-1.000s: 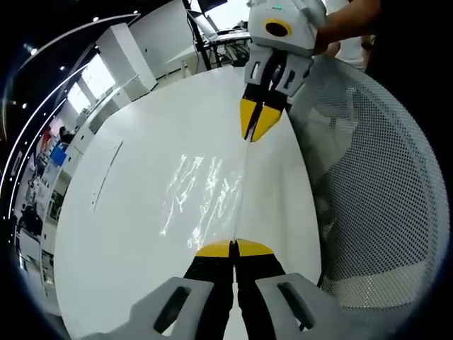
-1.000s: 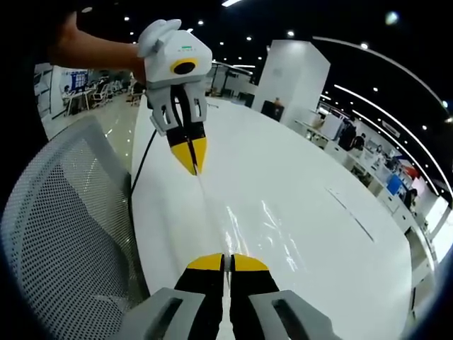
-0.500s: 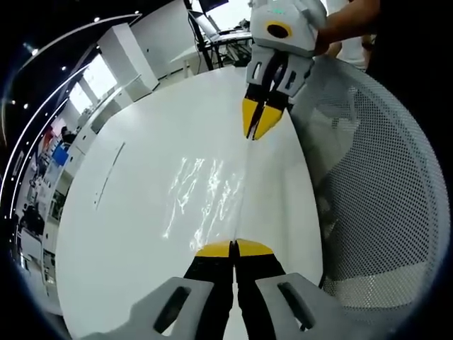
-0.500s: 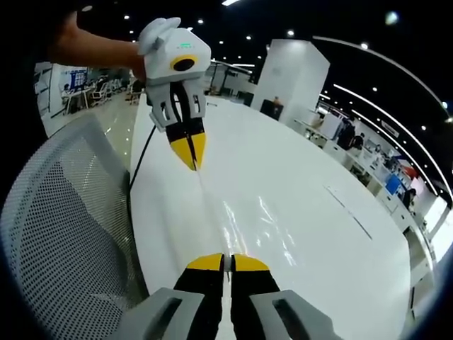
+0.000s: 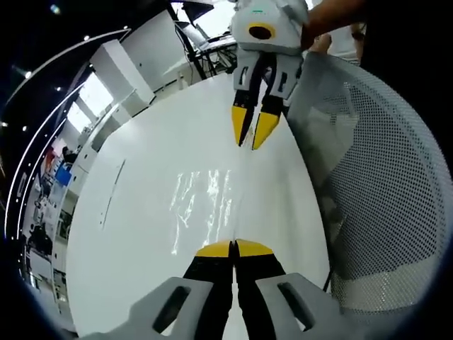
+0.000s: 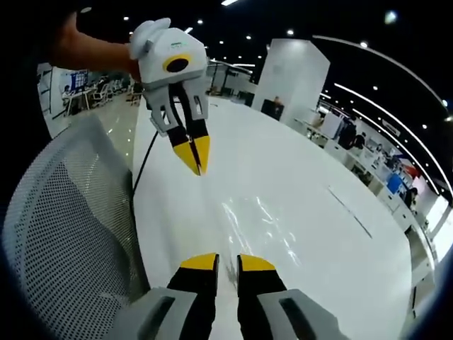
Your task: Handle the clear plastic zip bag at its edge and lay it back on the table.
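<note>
The clear zip bag (image 5: 205, 205) lies flat on the white counter (image 5: 141, 212), visible mostly as streaks of glare, stretched between the two claws. In the left gripper view the left claw (image 5: 233, 248) has its yellow tips pressed together at the bag's near edge, apparently pinching it, though the thin film between the tips is hard to make out. At the far end of the bag the right claw (image 5: 250, 130) points down toward the counter with its tips spread apart, just above the bag's edge and not gripping it. In the right gripper view the right claw (image 6: 226, 263) shows a clear gap between its jaws, with the bag (image 6: 258, 223) ahead of it on the counter (image 6: 297, 184) and the left claw (image 6: 195, 154) with tips together. A mesh chair back (image 5: 382, 177) stands just beside the counter
</note>
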